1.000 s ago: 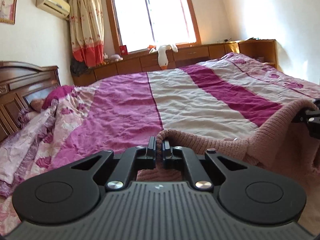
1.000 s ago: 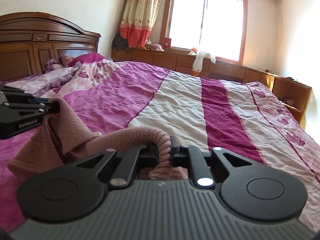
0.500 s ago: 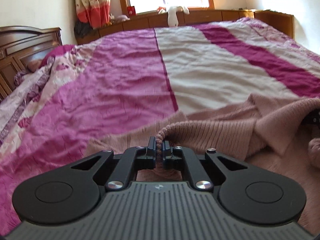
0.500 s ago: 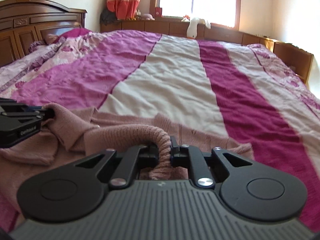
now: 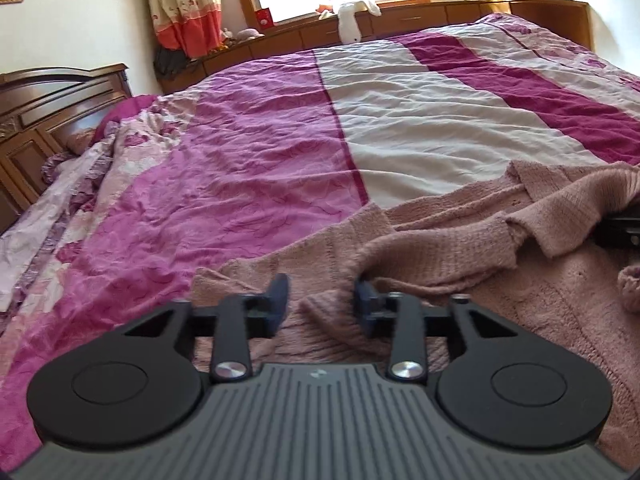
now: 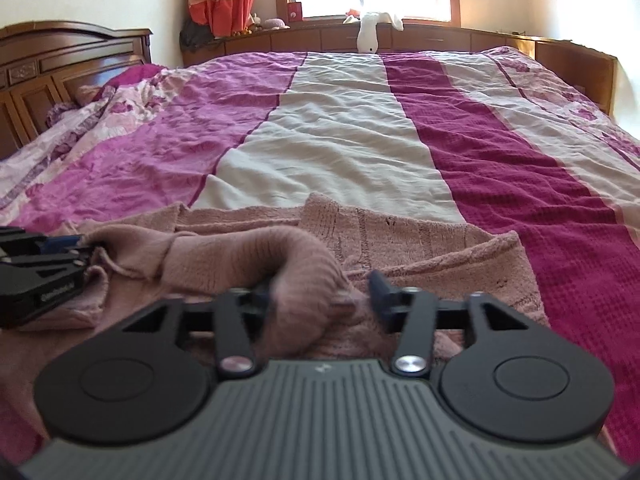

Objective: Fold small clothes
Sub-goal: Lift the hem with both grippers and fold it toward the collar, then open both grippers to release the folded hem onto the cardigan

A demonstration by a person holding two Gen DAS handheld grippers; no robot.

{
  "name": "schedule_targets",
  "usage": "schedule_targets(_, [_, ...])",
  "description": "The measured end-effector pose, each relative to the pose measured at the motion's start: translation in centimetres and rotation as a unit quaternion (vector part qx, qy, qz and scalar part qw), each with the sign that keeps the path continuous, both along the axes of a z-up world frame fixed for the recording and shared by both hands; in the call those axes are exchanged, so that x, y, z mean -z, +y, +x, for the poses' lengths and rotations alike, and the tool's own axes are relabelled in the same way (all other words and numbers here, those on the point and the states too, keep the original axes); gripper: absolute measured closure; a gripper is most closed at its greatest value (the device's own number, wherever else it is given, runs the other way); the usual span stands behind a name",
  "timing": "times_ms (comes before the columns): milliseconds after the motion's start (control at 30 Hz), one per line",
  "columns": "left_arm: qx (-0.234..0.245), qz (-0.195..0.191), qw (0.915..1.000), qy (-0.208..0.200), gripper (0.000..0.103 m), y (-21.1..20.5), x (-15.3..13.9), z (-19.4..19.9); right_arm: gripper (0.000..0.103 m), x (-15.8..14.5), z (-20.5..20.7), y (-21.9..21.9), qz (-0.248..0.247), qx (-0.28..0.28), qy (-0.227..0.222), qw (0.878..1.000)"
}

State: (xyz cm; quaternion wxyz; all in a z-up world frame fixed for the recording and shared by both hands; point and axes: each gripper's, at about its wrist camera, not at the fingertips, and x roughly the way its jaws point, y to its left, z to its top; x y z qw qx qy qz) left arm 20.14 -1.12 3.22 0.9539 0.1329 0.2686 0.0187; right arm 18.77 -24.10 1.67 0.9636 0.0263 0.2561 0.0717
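Both the left claw (image 5: pixel 320 300) and the right claw (image 6: pixel 324 294) stood wide, gripping nothing. The dusty-pink knitted sweater (image 6: pixel 420 240) lay crumpled across the frame's bottom; the striped magenta-and-cream quilt (image 6: pixel 340 140) stretched bare beyond its upper edge.

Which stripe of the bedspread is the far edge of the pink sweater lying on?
The cream-white stripe in the middle. The pink sweater has its far edge on it, between the bright pink stripe and the dark magenta stripe.

Bedspread (image 6: pixel 340 152) bare beyond sweater (image 6: pixel 420 240); headboard (image 5: pixel 52 112) walls far-left side.

Black hand-held gripper (image 5: pixel 320 304), ribbed grey housing, silver screws, seemingly dark-blue fingertips (image 5: pixel 280 296).
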Motion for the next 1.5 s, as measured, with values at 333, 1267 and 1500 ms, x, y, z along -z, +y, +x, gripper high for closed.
schedule_targets(333, [0.029,-0.045,0.9983,0.024,0.035,1.6,-2.2,-3.3,0.046,-1.6,-3.4,-1.0,0.025,0.009,0.001,1.0])
schedule_targets(1267, [0.134,0.053,0.9883,0.05,0.028,0.6,-0.3,-7.7,0.046,0.7,-8.5,-2.3,-0.005,0.008,0.029,1.0])
schedule_targets(1500, [0.097,0.039,0.9942,0.024,0.092,1.6,-0.6,-5.7,0.044,1.2,-8.8,-2.2,-0.017,0.001,0.03,0.999])
